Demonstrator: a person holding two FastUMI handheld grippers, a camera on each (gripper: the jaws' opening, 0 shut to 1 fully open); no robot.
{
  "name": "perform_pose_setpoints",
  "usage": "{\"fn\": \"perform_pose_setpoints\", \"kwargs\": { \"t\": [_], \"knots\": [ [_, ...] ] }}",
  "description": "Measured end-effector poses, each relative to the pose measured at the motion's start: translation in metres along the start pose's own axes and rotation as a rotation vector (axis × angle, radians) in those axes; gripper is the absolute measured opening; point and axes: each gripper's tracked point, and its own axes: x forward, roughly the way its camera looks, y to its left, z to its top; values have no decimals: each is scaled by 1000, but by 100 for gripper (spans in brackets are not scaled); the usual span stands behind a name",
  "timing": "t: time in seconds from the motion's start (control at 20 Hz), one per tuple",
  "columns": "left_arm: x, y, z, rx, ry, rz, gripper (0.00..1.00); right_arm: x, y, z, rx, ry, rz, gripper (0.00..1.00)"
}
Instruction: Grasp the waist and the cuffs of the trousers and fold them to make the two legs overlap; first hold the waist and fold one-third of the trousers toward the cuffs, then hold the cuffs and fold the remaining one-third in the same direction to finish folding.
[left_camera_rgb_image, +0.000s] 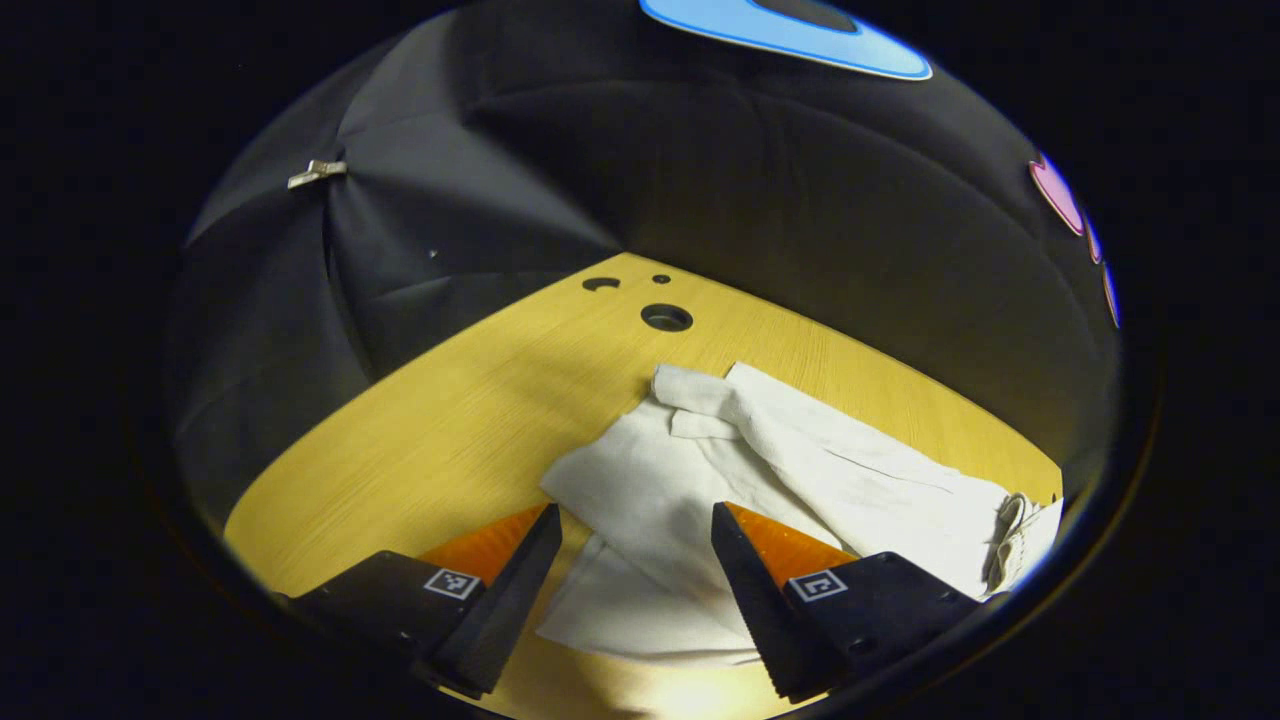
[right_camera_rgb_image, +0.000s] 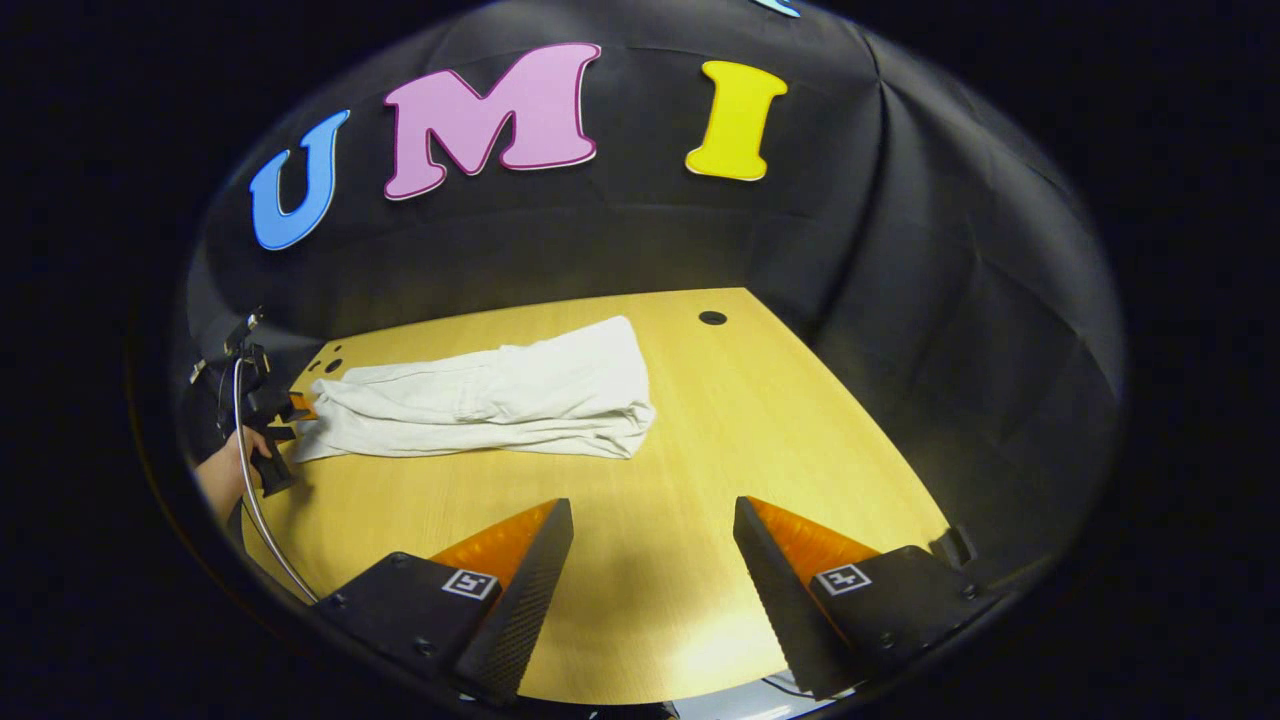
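The left gripper (left_camera_rgb_image: 636, 525) hangs released, fingers spread over the cuff end of the white trousers (right_camera_rgb_image: 490, 400); the right gripper (right_camera_rgb_image: 652, 520) (well apart from them) gapes over bare wooden table (right_camera_rgb_image: 760, 420); trousers lie lengthwise.

Both views are dim and vignetted, with strong fisheye bending at edges; glare brightens the near worktop (right_camera_rgb_image: 690, 640).

trousers (right_camera_rgb_image: 490, 400): white, kinda rumpled, lying lengthwise on the wooden table
cuffs: right under the left gripper's (left_camera_rgb_image: 635, 520) spread fingers
waist: far end, well ahead of the right gripper (right_camera_rgb_image: 650, 520)
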Motion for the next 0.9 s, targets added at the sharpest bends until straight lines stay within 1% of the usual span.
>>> {"fn": "perform_pose_setpoints", "kwargs": {
  "t": [0.1, 0.15, 0.2, 0.25, 0.35, 0.45, 0.55, 0.65, 0.7, 0.8, 0.9],
  "knots": [
    [8, 4, -1, 66, -6, 46, 98, -6, 2, -11, 6, 23, -5, 99],
    [9, 2, -4, 98, 5, 61, 97, -7, 4, -14, 11, 30, -5, 99],
    [8, 0, -5, 135, 5, 65, 98, -9, 6, -18, 15, 36, -3, 99],
    [9, -3, -4, 144, 6, 57, 98, -10, 9, -21, 19, 43, 1, 99],
    [7, -7, -6, 163, 11, 31, 94, -14, 15, -26, 29, 44, 12, 99],
    [12, -11, -8, 199, 31, 1, 86, -15, 21, -28, 37, 39, 24, 99],
    [11, -19, -14, 253, 63, -49, 73, -14, 23, -29, 36, 37, 28, 99],
    [7, -25, -15, 271, 81, -86, 53, -13, 23, -30, 47, 36, 27, 99],
    [8, -26, -17, 278, 93, -95, 37, -14, 23, -29, 58, 31, 27, 99],
    [7, -30, -18, 318, 102, -117, 30, -14, 22, -24, 78, 17, 23, 99],
    [4, -32, -21, 345, 86, -135, 16, -16, 19, -22, 85, 4, 14, 99]
  ]
}}
